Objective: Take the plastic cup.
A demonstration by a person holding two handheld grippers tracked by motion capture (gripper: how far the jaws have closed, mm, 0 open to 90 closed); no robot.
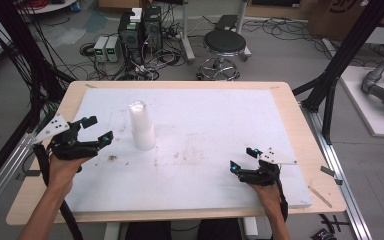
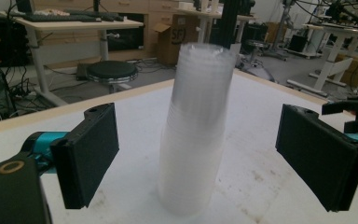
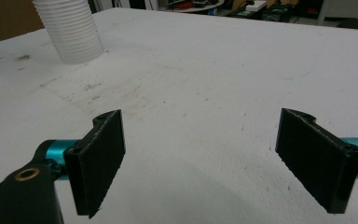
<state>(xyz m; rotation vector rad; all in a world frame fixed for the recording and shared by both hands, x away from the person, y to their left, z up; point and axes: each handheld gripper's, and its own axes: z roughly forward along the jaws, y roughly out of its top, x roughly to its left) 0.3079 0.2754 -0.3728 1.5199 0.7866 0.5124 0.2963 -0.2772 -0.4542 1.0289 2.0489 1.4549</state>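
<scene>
A stack of clear plastic cups (image 1: 141,125) stands upside down on the white board (image 1: 215,115), left of centre. My left gripper (image 1: 99,129) is open just left of the stack, its jaws pointing at it. In the left gripper view the cup stack (image 2: 193,130) rises between the two wide-apart jaws without touching them. My right gripper (image 1: 244,159) rests open near the front right of the board, nothing between its jaws. The right gripper view shows the cup stack (image 3: 72,30) far off at the upper left.
The white board lies on a wooden table (image 1: 300,125) and has brown stains (image 1: 180,155) near its middle. Beyond the table are a black stool (image 1: 224,47), computer boxes (image 1: 140,32) and cables on the floor. Black frame posts (image 1: 340,60) stand at the right.
</scene>
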